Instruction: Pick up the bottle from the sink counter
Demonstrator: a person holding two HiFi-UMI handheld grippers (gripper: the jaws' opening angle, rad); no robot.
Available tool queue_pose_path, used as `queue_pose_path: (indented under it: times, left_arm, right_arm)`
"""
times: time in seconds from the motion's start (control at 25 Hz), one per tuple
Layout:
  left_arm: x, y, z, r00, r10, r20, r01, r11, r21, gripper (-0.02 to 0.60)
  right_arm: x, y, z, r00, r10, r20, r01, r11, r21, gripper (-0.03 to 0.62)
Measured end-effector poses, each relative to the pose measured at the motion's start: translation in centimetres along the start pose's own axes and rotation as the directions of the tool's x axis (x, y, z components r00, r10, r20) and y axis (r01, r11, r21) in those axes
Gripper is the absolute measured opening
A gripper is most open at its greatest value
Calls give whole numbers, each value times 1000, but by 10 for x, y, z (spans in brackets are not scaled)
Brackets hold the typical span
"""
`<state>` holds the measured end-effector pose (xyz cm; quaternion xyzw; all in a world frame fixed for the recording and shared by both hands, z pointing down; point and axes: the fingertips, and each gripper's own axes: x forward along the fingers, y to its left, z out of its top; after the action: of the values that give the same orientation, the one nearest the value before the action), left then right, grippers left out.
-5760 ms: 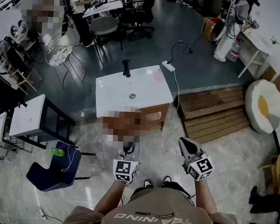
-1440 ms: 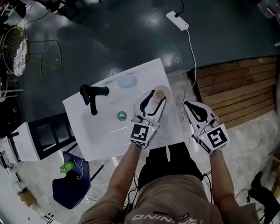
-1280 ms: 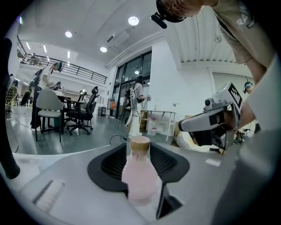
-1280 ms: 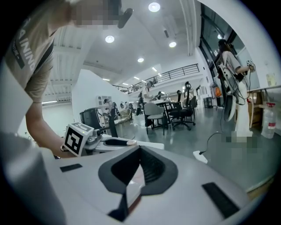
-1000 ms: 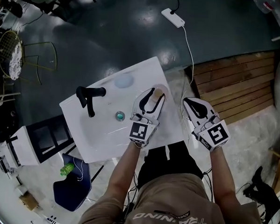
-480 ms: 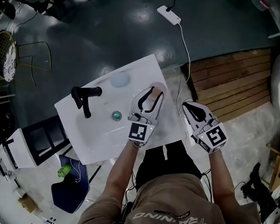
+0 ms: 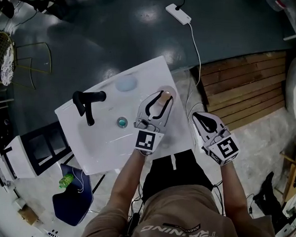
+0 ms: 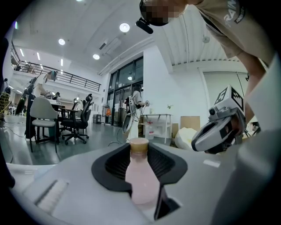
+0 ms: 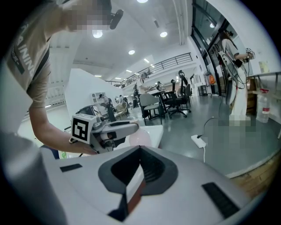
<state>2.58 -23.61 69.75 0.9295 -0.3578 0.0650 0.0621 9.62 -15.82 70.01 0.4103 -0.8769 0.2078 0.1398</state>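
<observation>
Head view from above: a white sink counter [image 7: 145,78] sits on a dark floor, with a wooden pallet [image 7: 239,80] at its 3 o'clock. A person in a tan shirt leans in from 6 o'clock, holding a gripper in each hand. The left gripper [image 7: 161,95] reaches over the counter toward 12 o'clock. Its jaws have just been closing and now stand fairly wide, with the pads pressed against both sides of a pink bottle [image 7: 164,97] with a tan cap. The bottle stands upright near the counter's 2 o'clock corner. The right gripper [image 7: 200,117] hangs just off the counter's edge, at 4 o'clock from the bottle, its jaws together and holding nothing. A black faucet [image 7: 84,100] stands at the basin's 9 o'clock side. A small round drain [image 7: 122,122] lies between the faucet and the left gripper
</observation>
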Motion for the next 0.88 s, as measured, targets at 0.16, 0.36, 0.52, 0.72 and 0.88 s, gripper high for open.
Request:
queue_pose_path:
  times: [0.16,0.36,0.52,0.72,0.88]
  left_arm:
    - [1,0,0,1000,-9,-4,9,1000,-11,129]
    - [-1,2,2,1000,-9,3,9,1000,-27,127]
    - [-3,2,5,1000,-14,-6,14,1000,-12,127]
    - [-10,3,15,1000,-12,-2,12,1000,-29,127]
    - [-15,3,24,1000,-12,1,12,999,-43,127]
  right_arm:
    - [-1,-1,-3,1000,0,-10,0,1000,0,8]
    - [0,-2,-3,1000,0,-11,0,1000,0,8]
    - [3,-3,1,1000,3,-1,-3,1000,-10,8]
    - [6,-2,19,1000,6,23,-6,1000,-26,6]
    - [7,2,35,999,20,33,-19,999,-46,8]
